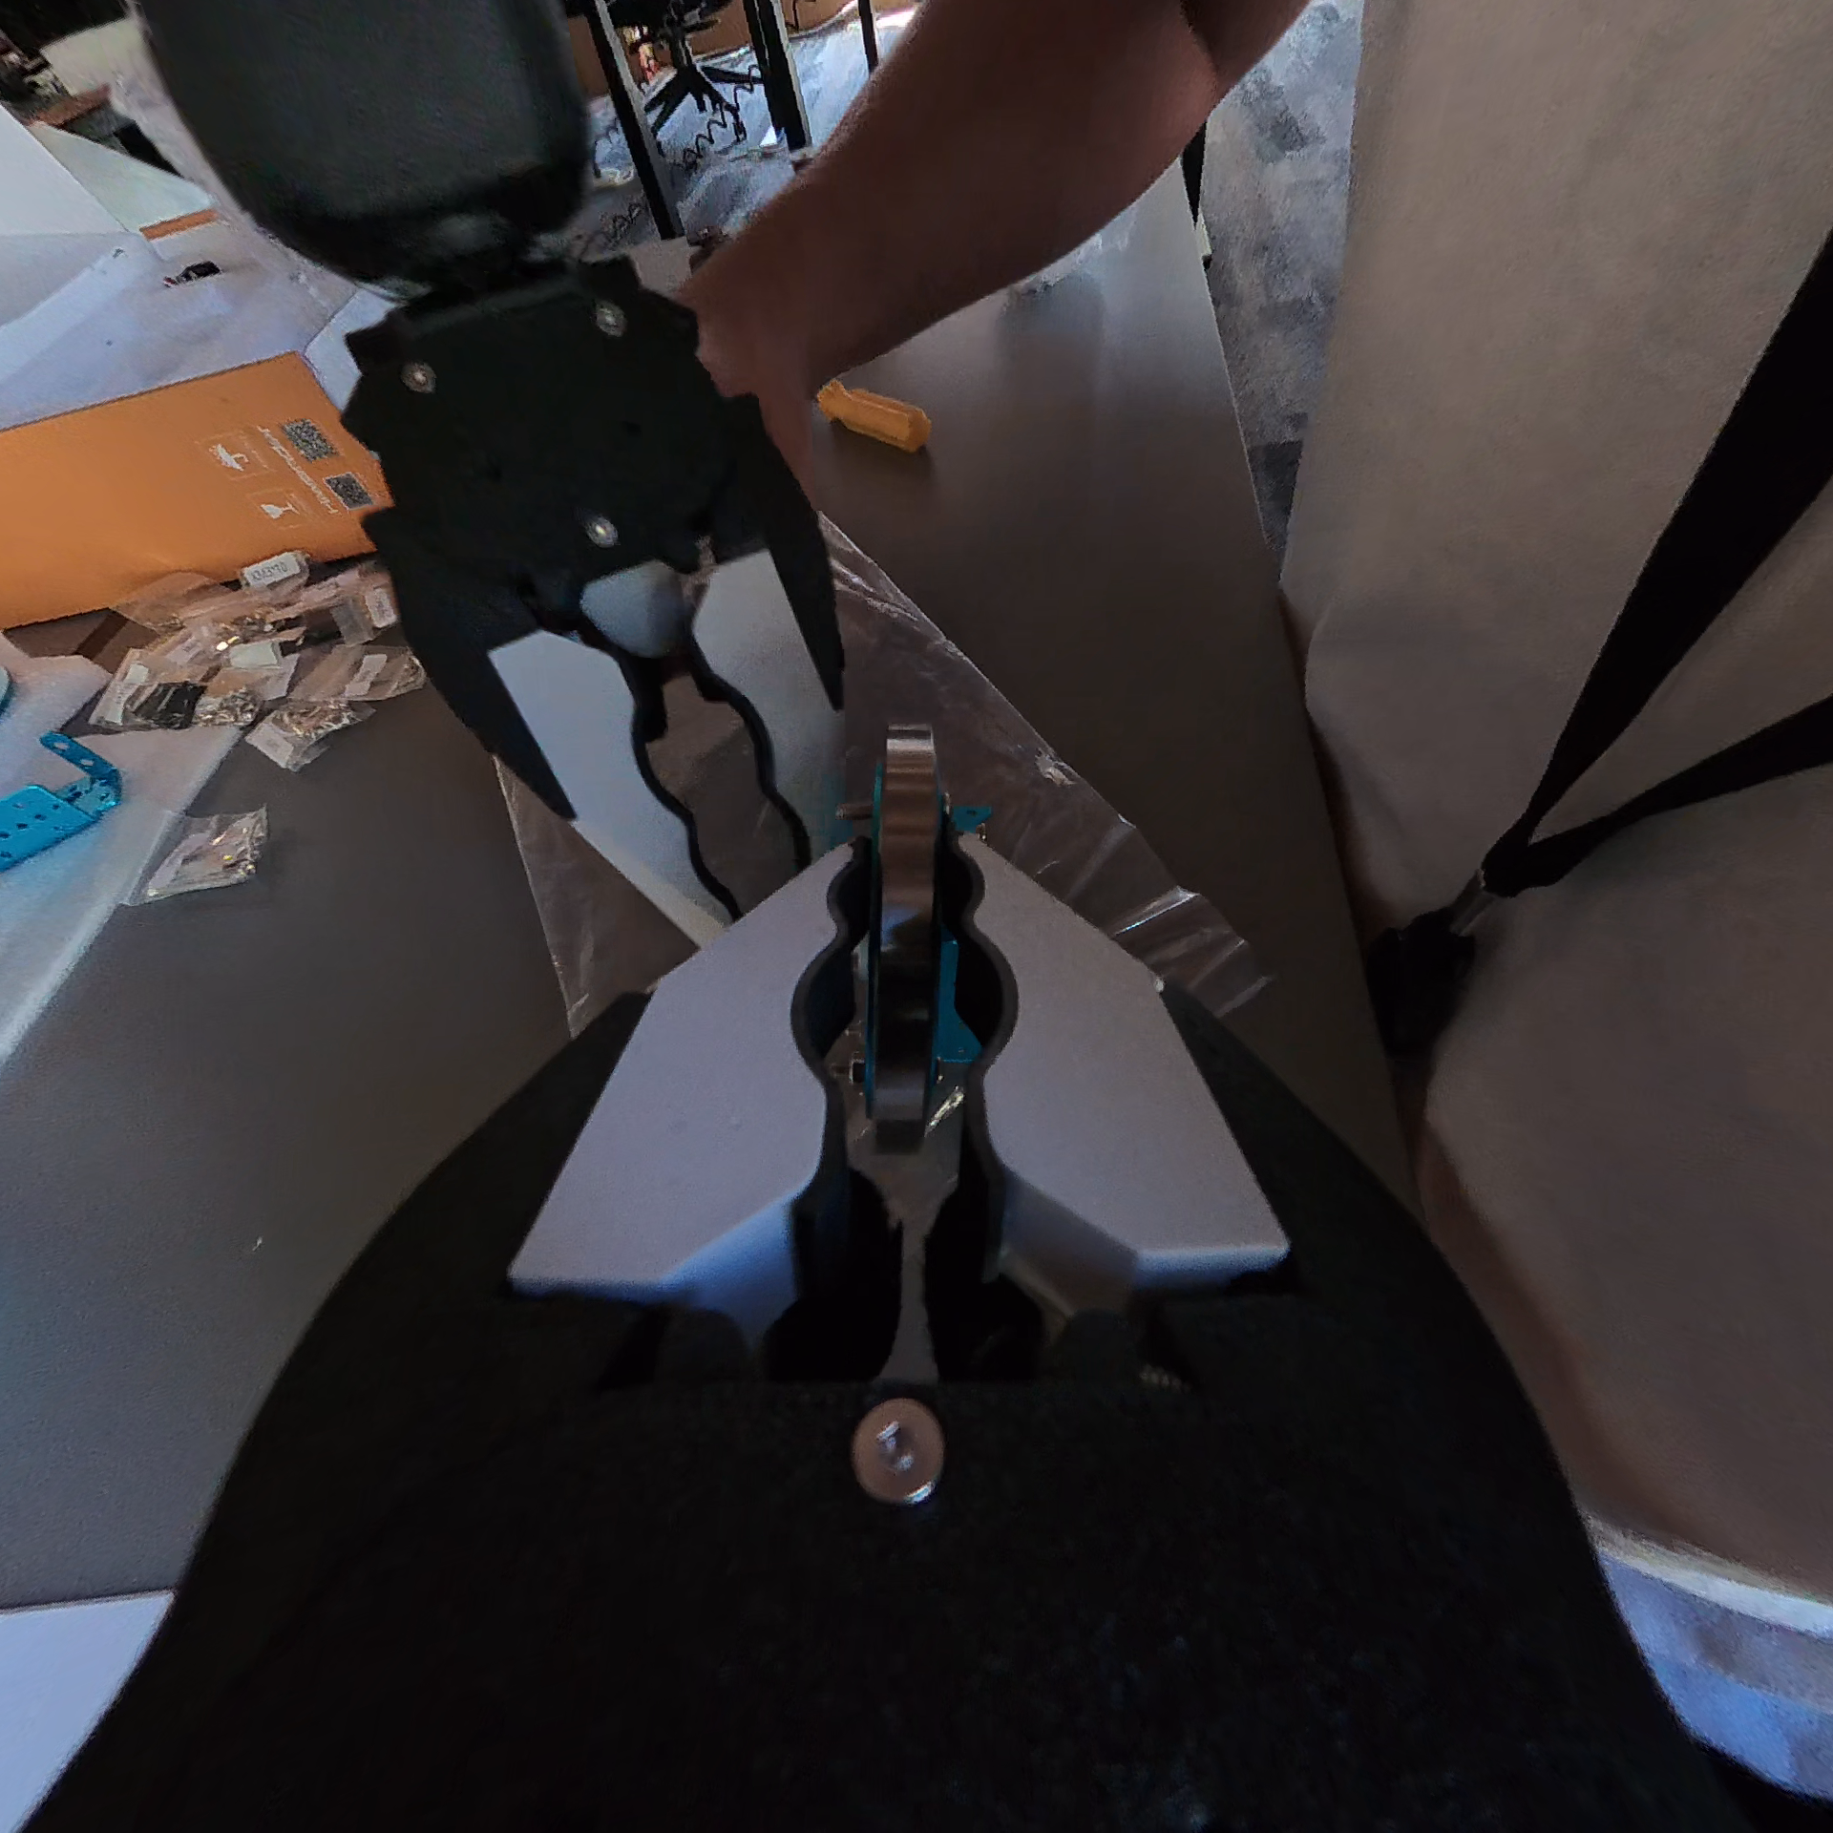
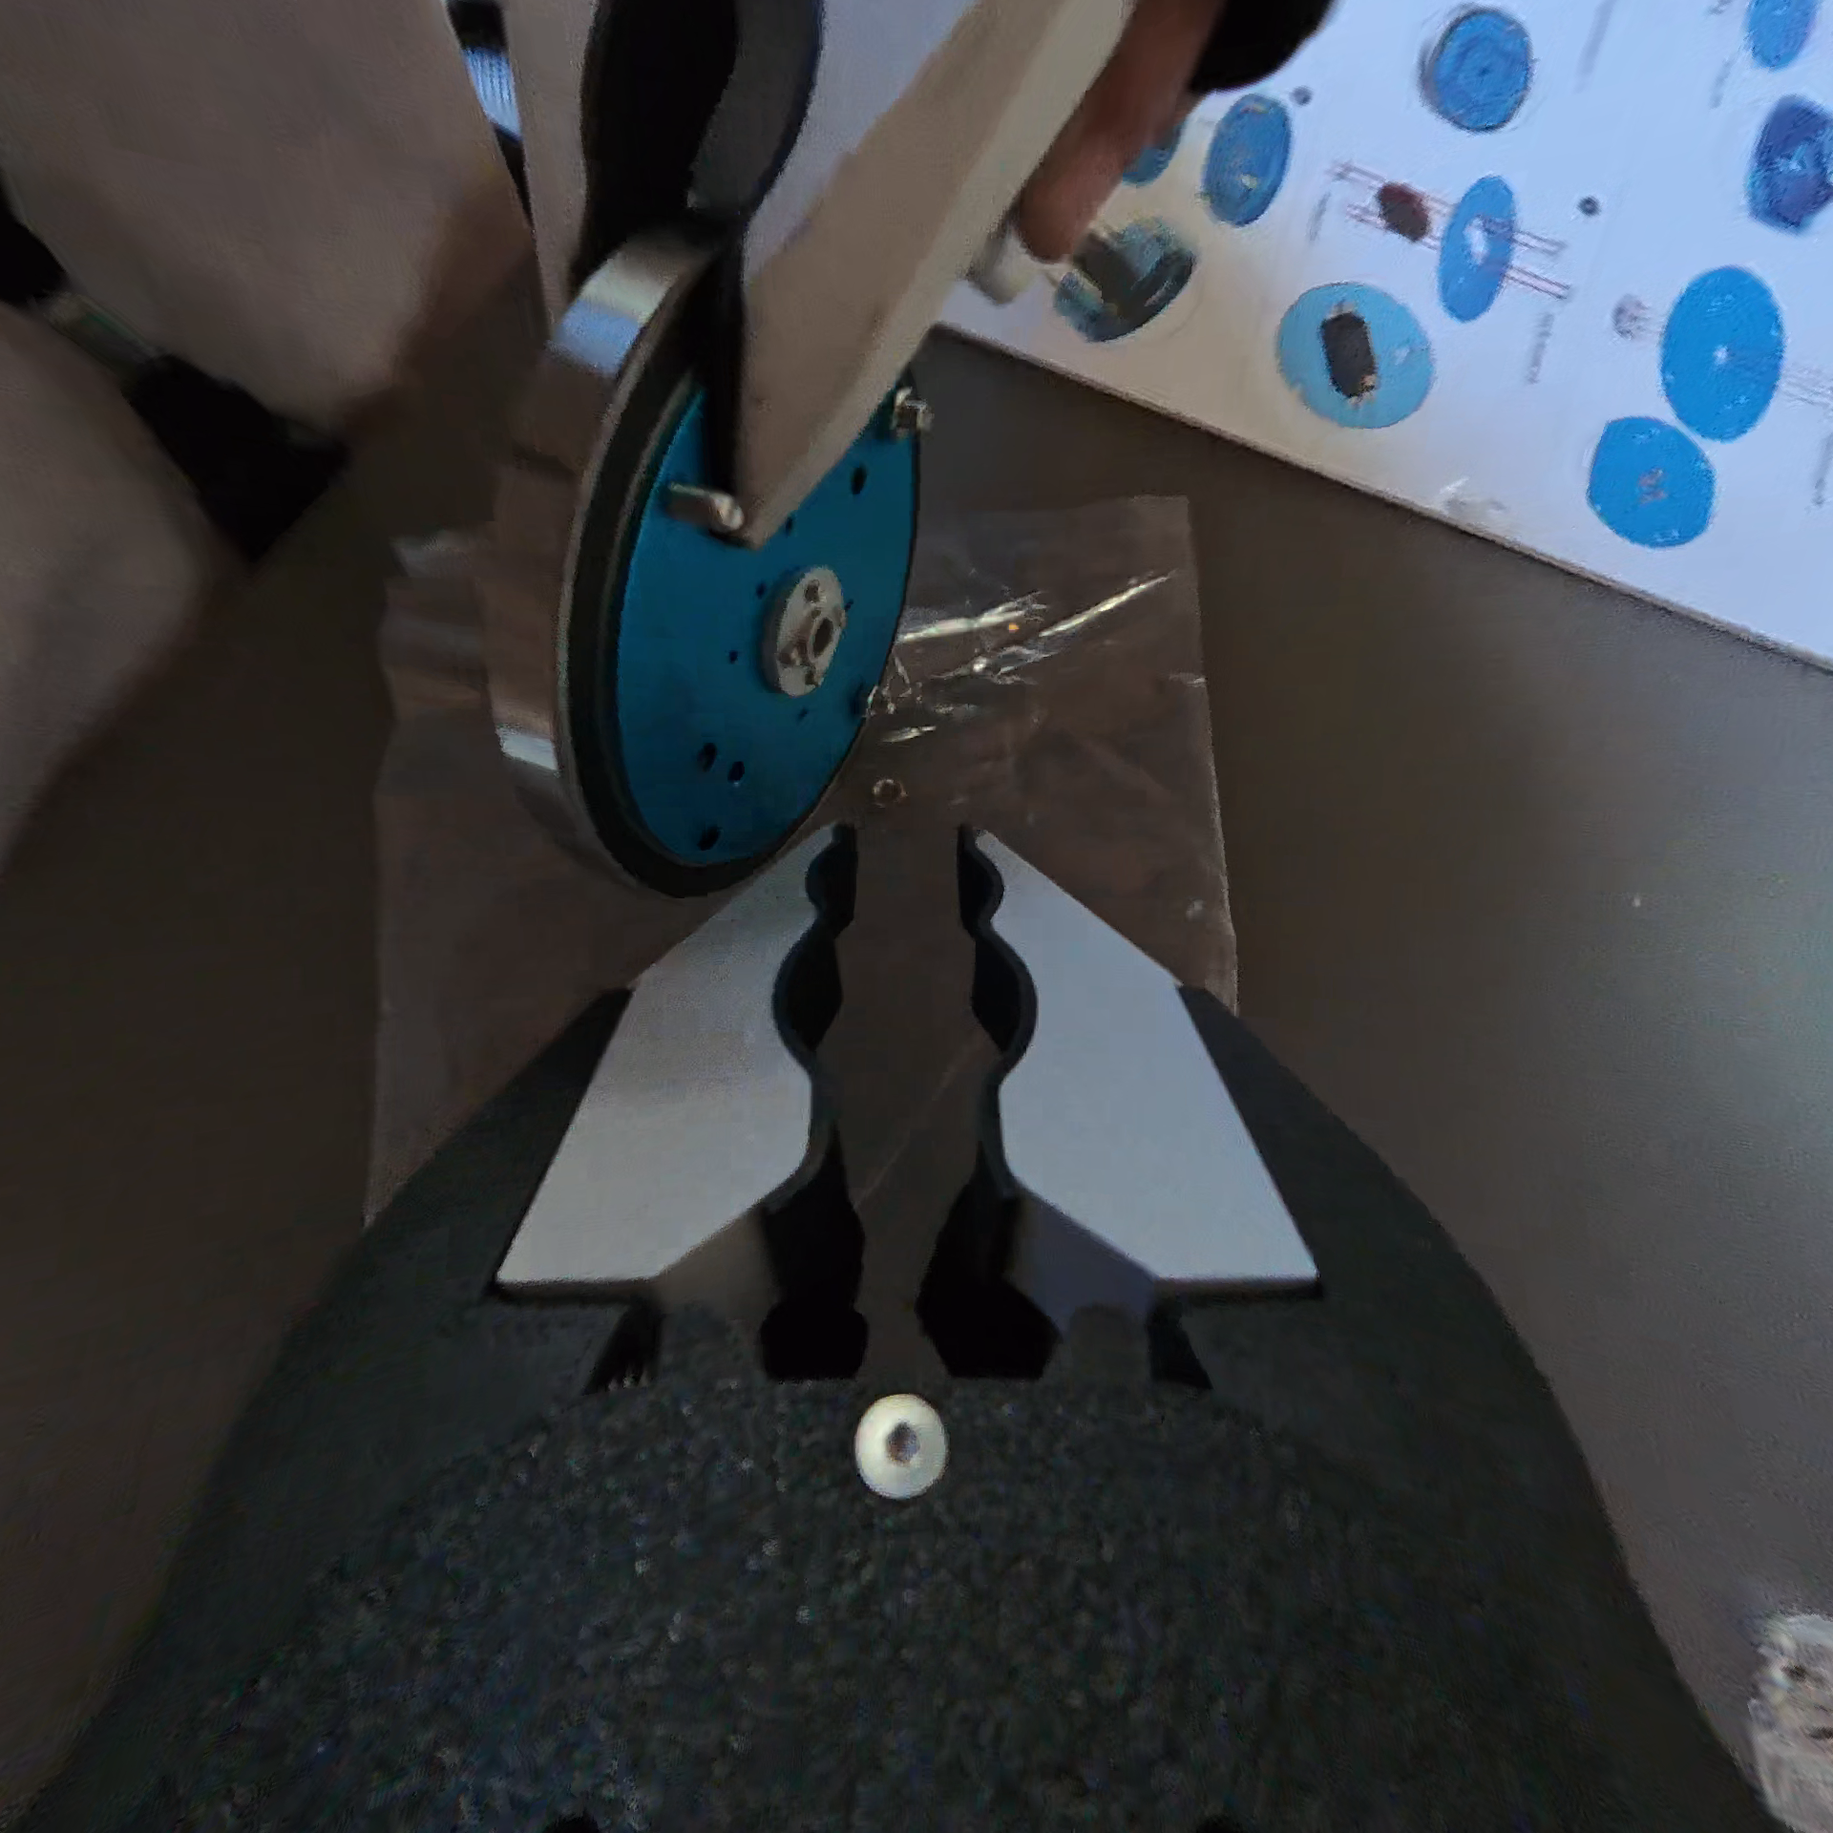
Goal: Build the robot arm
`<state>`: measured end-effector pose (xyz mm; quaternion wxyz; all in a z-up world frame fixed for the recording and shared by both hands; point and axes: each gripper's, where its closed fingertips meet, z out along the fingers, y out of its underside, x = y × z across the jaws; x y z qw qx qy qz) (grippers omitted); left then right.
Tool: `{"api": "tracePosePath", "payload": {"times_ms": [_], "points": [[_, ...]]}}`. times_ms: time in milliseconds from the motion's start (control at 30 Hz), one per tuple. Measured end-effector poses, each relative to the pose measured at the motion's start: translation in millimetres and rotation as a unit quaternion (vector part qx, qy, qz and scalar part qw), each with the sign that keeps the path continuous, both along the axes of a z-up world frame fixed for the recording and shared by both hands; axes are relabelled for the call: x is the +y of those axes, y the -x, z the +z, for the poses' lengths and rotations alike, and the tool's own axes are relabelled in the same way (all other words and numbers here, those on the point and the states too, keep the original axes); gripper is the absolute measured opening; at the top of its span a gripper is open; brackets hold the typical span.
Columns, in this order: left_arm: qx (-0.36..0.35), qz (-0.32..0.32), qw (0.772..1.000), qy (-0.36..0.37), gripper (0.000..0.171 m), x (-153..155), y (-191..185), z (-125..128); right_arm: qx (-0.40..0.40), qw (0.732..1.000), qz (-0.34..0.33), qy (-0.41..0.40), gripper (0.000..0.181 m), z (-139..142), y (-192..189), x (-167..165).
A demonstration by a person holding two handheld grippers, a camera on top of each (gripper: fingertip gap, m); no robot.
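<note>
My left gripper (image 1: pixel 908 853) is shut on a wheel (image 1: pixel 905 952), a blue metal hub disc with a grey tyre, seen edge-on between the white fingers. In the right wrist view the same wheel (image 2: pixel 734 635) hangs tilted above the table, with a white finger (image 2: pixel 843 298) of the left gripper across its blue face. My right gripper (image 2: pixel 898 843) is open a narrow gap and empty, its tips just below the wheel's rim. It also shows in the left wrist view (image 1: pixel 769 878), pointing down towards the left gripper's tips.
A clear plastic bag (image 2: pixel 1051 694) lies on the dark brown table (image 1: pixel 1041 496) under the wheel. An orange box (image 1: pixel 169 496), small hardware bags (image 1: pixel 248 684), a blue perforated bracket (image 1: pixel 50 803) and a yellow tool (image 1: pixel 873 417) lie beyond. A printed sheet with blue discs (image 2: pixel 1587 298) lies to the right. Tip to tip, the grippers are about 8 cm apart.
</note>
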<state>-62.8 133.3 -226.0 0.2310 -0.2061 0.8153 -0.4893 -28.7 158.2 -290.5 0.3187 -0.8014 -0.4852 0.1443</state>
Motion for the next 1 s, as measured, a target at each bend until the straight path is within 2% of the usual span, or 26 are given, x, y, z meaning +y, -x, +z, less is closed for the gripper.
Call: {"api": "tracePosePath", "payload": {"times_ms": [133, 233, 467, 633, 733, 800, 900, 933, 1000], "points": [[-0.002, 0.0, 1.0, -0.005, 0.012, -1, 3, 0, -0.002, 0.999, 0.039, -0.032, 0.011, -5, 13, 0], [-0.004, 0.0, 1.0, -0.002, 0.013, -1, 4, 0, 0.002, 0.996, 0.064, -0.057, 0.011, -8, 16, 4], [-0.002, 0.002, 1.0, -0.009, 0.013, -1, 6, -1, 0.013, 0.994, 0.104, -0.014, 0.006, -11, 16, 4], [0.0, 0.003, 1.0, -0.008, 0.013, 0, 4, -1, 0.052, 0.996, 0.067, 0.027, 0.006, -10, 9, 4], [0.003, 0.002, 1.0, -0.01, 0.013, 0, 2, 0, 0.15, 0.987, 0.011, 0.06, 0.006, 15, 4, 8], [0.009, 0.002, 1.0, -0.011, 0.013, 0, 1, 0, 0.258, 0.96, -0.028, 0.11, 0.006, 44, 6, 7], [0.019, 0.006, 1.0, -0.012, 0.012, 0, -3, 0, 0.411, 0.878, -0.069, 0.237, 0.005, 80, 14, 1], [0.021, 0.006, 1.0, -0.012, 0.012, -1, -4, 1, 0.437, 0.855, -0.078, 0.267, 0.005, 84, 16, -1], [0.025, 0.006, 1.0, -0.009, 0.012, -2, -6, 1, 0.449, 0.833, -0.082, 0.311, 0.005, 85, 22, -9]]}}
